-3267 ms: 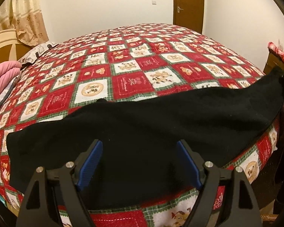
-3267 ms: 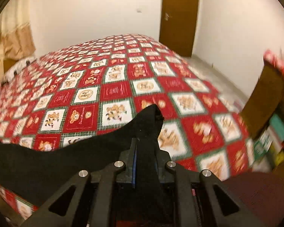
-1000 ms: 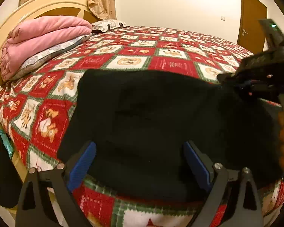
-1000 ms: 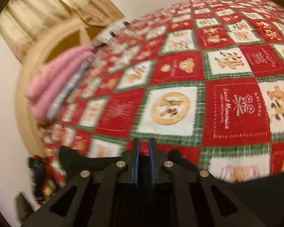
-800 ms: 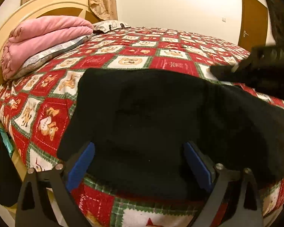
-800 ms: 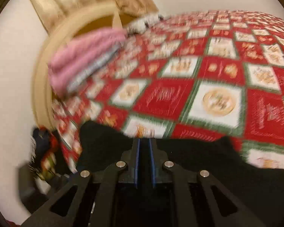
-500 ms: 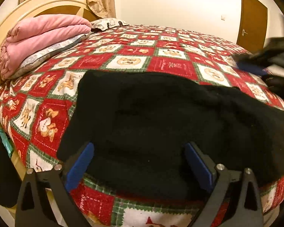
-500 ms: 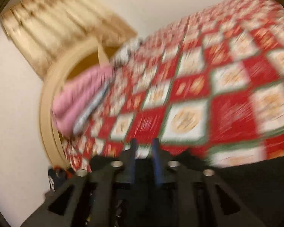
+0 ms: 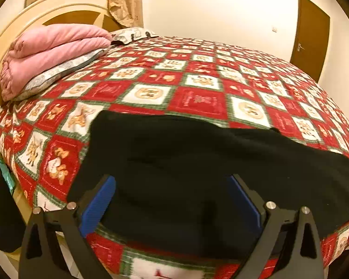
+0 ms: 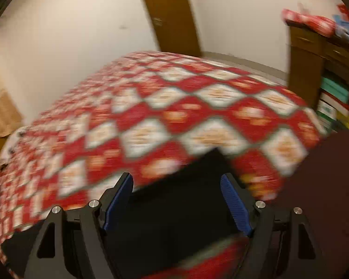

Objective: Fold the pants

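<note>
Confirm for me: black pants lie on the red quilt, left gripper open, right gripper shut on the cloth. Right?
Not quite. The right gripper is open, as the right wrist view shows. The black pants do lie on the red quilt, and the left gripper is open.

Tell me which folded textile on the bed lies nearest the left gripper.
The black pants, lying between the left gripper fingers; the pink blanket sits by the headboard.

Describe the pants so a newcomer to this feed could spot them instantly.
Find the bed covered by the red, white and green patchwork quilt, with a pink folded blanket at its headboard end. On the quilt's near edge lie the pants, the only plain black, patternless cloth on it.
</note>
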Action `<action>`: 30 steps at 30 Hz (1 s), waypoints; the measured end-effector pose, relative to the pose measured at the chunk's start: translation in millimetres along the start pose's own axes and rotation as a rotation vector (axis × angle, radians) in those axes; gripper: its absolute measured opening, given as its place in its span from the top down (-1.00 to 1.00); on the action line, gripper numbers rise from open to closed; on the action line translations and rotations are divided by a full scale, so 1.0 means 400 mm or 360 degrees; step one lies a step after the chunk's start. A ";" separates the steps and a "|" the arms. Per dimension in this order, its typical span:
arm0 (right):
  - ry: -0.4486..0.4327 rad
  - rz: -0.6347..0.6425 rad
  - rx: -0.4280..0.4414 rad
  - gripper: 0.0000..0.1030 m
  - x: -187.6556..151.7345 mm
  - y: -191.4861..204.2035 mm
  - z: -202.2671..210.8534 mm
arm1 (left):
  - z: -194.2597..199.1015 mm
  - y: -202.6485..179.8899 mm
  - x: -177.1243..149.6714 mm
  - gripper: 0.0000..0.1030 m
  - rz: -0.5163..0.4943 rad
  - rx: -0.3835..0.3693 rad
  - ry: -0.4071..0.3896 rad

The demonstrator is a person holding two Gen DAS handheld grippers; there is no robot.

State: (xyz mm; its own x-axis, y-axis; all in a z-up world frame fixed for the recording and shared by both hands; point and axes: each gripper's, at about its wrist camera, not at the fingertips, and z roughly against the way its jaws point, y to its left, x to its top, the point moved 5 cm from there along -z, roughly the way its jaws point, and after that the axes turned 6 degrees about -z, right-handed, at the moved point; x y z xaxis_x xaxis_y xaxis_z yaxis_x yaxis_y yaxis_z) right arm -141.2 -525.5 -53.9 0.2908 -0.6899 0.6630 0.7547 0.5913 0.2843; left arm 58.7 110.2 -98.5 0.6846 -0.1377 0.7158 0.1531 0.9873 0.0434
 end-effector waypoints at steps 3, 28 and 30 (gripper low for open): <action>0.0146 0.0025 -0.0076 -0.53 0.012 -0.091 -0.064 | 0.012 -0.036 0.004 -0.93 -0.0044 -0.0017 -0.0005; 0.0161 0.0571 0.0097 0.69 -0.122 0.238 0.042 | 0.052 -0.084 0.003 -0.93 -0.0093 -0.0073 -0.0007; 0.0136 0.0707 0.0178 0.69 -0.178 0.336 0.085 | 0.052 -0.084 0.000 -0.93 -0.0086 -0.0088 -0.0003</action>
State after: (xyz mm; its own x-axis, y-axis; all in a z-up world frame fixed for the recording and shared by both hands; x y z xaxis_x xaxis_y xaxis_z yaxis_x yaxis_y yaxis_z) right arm -80.4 -382.8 -39.4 0.6223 -0.3890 0.6793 0.4797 0.8752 0.0617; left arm 38.7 78.6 -85.6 0.6729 -0.1903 0.7149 0.2288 0.9725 0.0436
